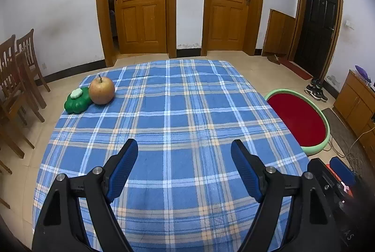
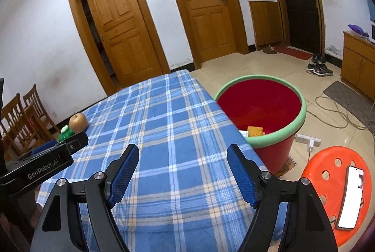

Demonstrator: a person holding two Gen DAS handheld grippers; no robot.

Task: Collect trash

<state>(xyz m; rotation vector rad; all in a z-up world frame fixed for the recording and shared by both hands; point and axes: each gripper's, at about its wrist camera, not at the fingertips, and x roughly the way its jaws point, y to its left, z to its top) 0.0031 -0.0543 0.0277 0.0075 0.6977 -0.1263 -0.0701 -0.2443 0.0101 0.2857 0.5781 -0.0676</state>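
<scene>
Red bin beside checked table, both grippers' fingers spread, empty

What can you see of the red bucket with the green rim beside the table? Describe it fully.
The red plastic bucket with a pale green rolled rim stands upright on the tiled floor, close against the table's right edge. Its round mouth is open, its inside red. At the bottom lie an orange waffle-textured piece and something white, partly hidden. Neither gripper touches it.
</scene>
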